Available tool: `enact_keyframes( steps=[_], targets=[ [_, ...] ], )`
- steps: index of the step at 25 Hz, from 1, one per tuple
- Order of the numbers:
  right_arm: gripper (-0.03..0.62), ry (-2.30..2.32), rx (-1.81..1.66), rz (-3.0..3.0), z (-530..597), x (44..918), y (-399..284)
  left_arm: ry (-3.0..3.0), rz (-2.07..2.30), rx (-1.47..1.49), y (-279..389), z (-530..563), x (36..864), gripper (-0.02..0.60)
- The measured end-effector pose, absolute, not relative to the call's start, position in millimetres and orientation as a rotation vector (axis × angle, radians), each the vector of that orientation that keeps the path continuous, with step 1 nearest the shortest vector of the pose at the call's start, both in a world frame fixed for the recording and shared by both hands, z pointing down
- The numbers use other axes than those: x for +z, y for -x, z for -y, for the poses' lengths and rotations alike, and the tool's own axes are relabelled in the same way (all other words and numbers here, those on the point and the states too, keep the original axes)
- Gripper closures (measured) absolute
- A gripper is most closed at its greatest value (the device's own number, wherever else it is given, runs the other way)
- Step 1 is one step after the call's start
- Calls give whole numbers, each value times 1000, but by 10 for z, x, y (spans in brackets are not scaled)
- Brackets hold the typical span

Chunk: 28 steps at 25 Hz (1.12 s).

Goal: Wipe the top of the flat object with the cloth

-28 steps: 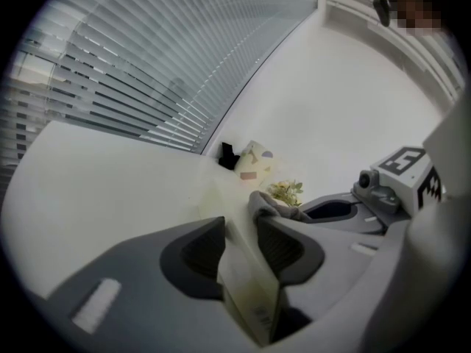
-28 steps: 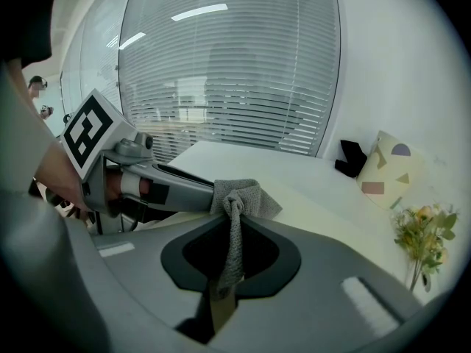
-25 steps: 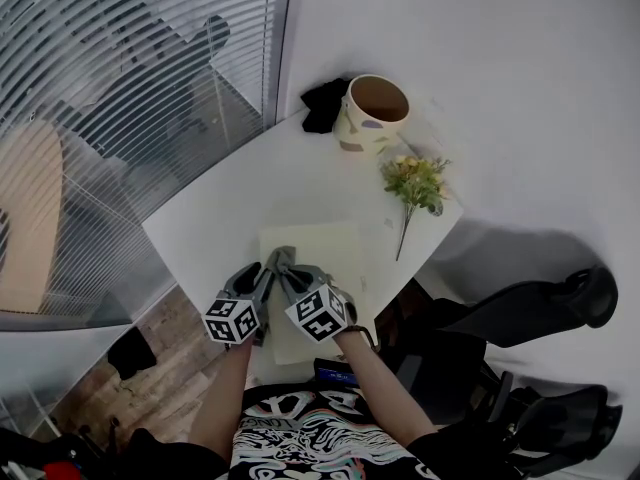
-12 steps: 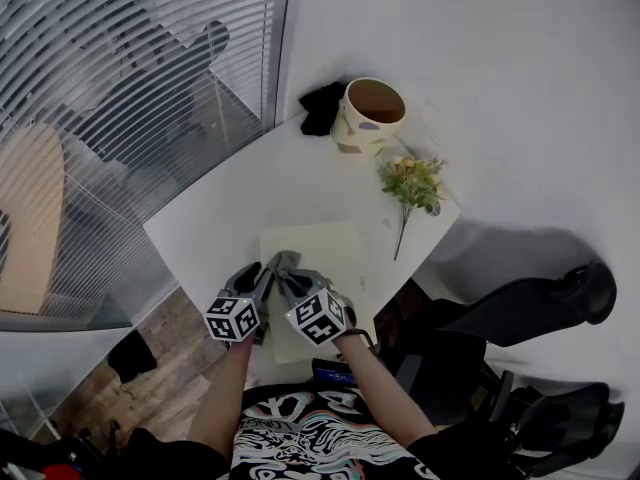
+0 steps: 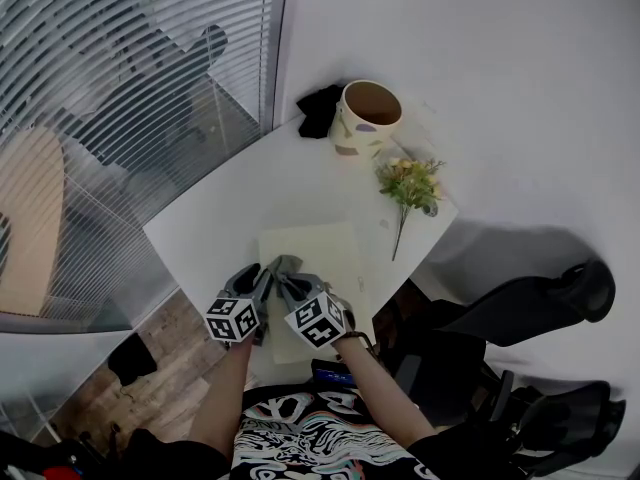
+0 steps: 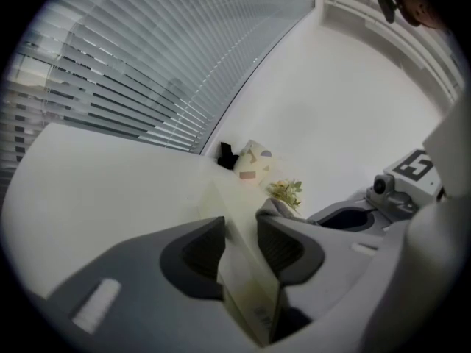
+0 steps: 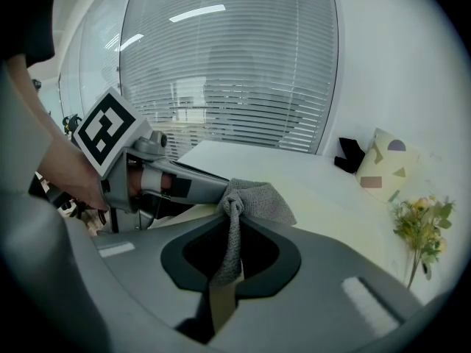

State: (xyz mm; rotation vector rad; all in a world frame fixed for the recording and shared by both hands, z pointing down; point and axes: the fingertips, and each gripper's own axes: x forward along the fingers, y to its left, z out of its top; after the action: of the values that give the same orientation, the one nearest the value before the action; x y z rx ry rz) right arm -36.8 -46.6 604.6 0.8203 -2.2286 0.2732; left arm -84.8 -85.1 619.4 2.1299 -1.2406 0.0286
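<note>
- Where the table (image 5: 225,213) narrows toward the person, the board (image 5: 322,253) lies: flat, thin, pale yellow-green, rectangular, plain on top.
- Left gripper (image 5: 266,271) meets the board's near left edge. In the left gripper view the left gripper (image 6: 240,232) has its jaws closed on that edge, and the board (image 6: 246,289) runs between them.
- A small printed label sits on the board near the clamped edge; the print is too small to read.
- Right gripper (image 5: 284,276) is just beside the left one, over the same near end. In the right gripper view the right gripper (image 7: 234,228) is pinched tight on the cloth (image 7: 256,201).
- Cloth: grey, knitted look, bunched above the jaws, with a narrow tail hanging down into the gap behind them.
- From the head view the cloth (image 5: 288,264) is a small grey lump on the board's near left part. In the left gripper view the cloth (image 6: 274,207) peeks over the right-hand jaw.
- Far end of the table: pot (image 5: 365,118), flowers (image 5: 408,181) beside it, well apart from the board.
- Hard to make out: the black thing (image 5: 320,108) behind the pot, only a dark shape.
- Hidden: the board's near edge, under both grippers and their marker cubes.
- Cannot tell whether the clamped edge is raised off the table or flat on it.
</note>
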Motion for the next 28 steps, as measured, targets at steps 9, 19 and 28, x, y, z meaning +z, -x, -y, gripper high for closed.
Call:
enact_keyframes(
  steps=[9, 19, 28],
  targets=[
    [577, -792, 263, 2230, 354, 6053, 363, -2125, 1242, 28, 857, 863, 6193, 388],
    [577, -768, 293, 2231, 272, 6067, 362, -2129, 1243, 19, 854, 854, 6193, 390],
    [577, -748, 368, 2236, 225, 6068, 351, -2131, 1245, 17, 849, 870, 6198, 391]
  ],
)
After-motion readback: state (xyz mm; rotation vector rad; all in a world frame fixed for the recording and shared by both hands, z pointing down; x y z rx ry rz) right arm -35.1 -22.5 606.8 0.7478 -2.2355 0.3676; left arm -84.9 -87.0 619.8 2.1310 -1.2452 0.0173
